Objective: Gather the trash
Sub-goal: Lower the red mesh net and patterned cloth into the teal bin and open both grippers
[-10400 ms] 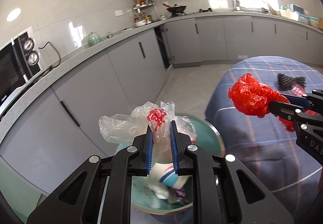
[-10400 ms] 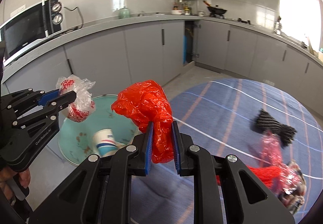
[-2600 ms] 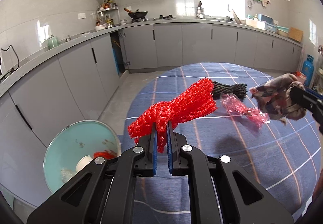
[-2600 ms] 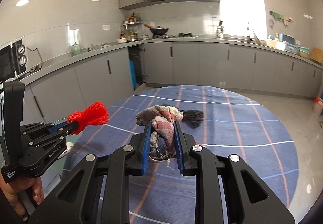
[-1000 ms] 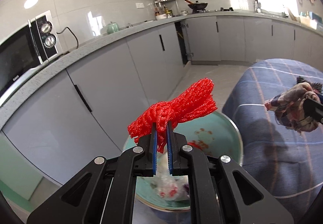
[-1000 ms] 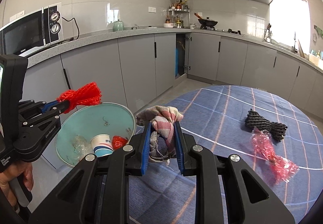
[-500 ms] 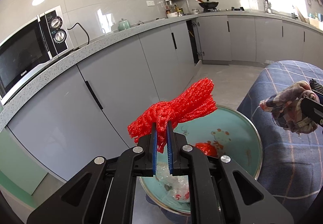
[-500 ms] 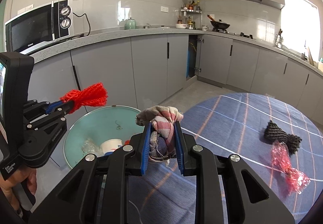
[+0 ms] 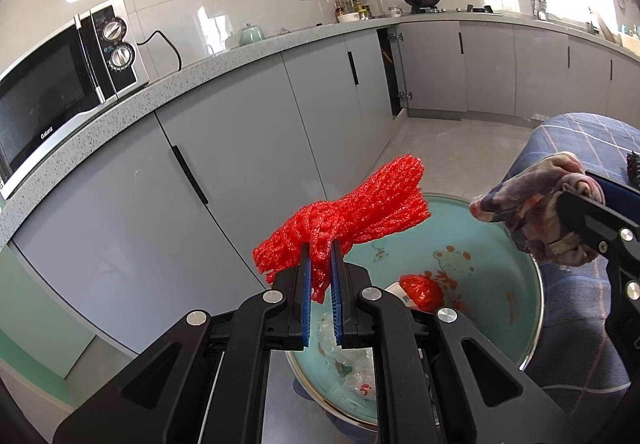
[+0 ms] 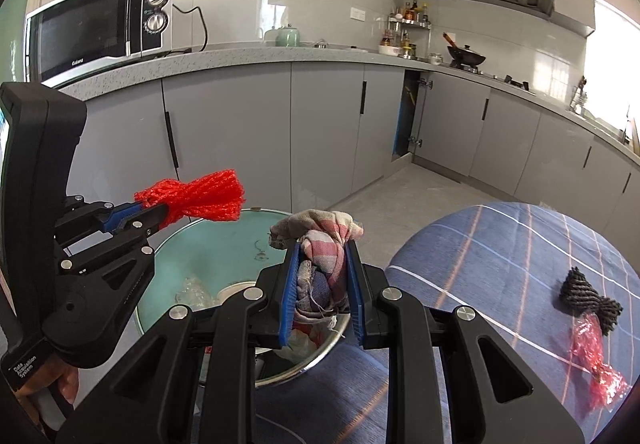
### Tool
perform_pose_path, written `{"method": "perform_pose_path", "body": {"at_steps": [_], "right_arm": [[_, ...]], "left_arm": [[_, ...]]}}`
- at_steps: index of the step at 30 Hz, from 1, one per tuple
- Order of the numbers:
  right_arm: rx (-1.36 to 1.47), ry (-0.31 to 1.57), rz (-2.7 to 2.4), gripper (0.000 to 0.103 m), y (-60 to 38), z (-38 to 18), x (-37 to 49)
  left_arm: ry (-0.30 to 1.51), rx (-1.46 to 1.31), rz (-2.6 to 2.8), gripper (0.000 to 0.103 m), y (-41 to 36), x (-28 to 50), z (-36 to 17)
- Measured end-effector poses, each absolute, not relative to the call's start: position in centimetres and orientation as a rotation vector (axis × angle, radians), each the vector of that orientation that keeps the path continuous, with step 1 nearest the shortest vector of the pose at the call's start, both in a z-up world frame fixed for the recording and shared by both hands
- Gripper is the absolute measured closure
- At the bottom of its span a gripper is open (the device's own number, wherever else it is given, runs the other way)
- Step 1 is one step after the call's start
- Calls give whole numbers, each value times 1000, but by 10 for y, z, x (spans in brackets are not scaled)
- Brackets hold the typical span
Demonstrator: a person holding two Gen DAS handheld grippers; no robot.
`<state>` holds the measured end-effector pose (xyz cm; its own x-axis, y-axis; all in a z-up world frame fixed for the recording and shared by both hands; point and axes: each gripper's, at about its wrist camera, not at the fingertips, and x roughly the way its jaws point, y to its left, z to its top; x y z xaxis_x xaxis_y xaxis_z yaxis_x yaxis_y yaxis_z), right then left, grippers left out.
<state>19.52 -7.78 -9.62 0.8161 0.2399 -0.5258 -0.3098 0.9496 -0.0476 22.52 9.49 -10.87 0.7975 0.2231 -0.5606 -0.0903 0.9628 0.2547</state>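
Bin (image 9: pixel 508 328) lying open below both loads; left gripper (image 9: pixel 320 276) clamping red net (image 9: pixel 352 220) over its rim; right gripper (image 10: pixel 322 284) pinching rag (image 10: pixel 320 256) at its table-side edge; black bundle (image 10: pixel 588 298) showing only in right view.

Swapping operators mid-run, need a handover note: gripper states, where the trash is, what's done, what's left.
Left gripper: shut on the red mesh net, held over the teal bin.
Right gripper: shut on the checked rag, at the bin's table-side rim.
Bin, on the floor beside the table: already holds a paper cup, a crumpled red bag and clear plastic.
Left to do: drop the net and the rag into the bin, then fetch the black rope bundle and the pink wrapper off the table.
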Motion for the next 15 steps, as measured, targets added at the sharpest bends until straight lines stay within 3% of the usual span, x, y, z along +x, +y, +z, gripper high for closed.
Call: {"method": "perform_pose_path", "body": {"at_steps": [11, 15], "right_arm": [[-149, 588, 322, 79, -69, -113, 206], [-161, 595, 323, 73, -66, -115, 206]], "left_arm": [[652, 208, 161, 92, 101, 234, -116], [658, 224, 169, 83, 98, 234, -119]]}}
